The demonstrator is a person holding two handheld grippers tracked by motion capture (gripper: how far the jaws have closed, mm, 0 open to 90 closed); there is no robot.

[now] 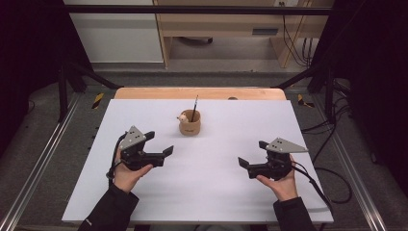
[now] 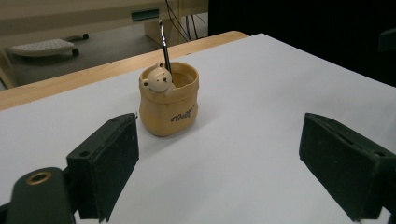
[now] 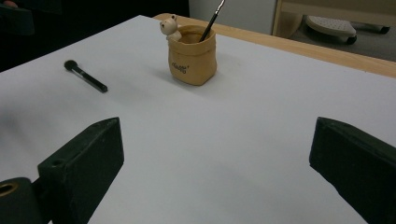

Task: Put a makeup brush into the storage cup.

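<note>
Two grippers, both mine, one in each hand, low in the high view. My left gripper (image 1: pixel 161 146) sits lower left of centre, jaws spread wide, nothing between them; its own view has both black pads apart at the bottom corners over bare white. My right gripper (image 1: pixel 253 156) sits lower right, jaws also spread, nothing pinched; same look in its own view. Both hover just over the white table sheet (image 1: pixel 216 192), well apart from each other.

One loose brush (image 3: pixel 85 76) lies flat on the sheet, upper left of the right gripper view: dark handle, dark bristle tuft pointing up-left. It is touching nothing and is well apart from the pot.

Farther on, one tan pot (image 1: pixel 190 124) shaped like a small sack, upright, just above centre of the high view, between my two grippers and beyond them. One small bear figure (image 2: pixel 158 80) peeks over its rim. One thin brush (image 2: pixel 164 46) stands tilted inside the pot, handle sticking up past the rim. So two brushes counted, one pot, one bear.

Writing: one dark script word on the pot's front, too small to read in either gripper view.

Beyond the sheet, a strip of wooden table edge (image 1: pixel 199 93), then grey floor.
</note>
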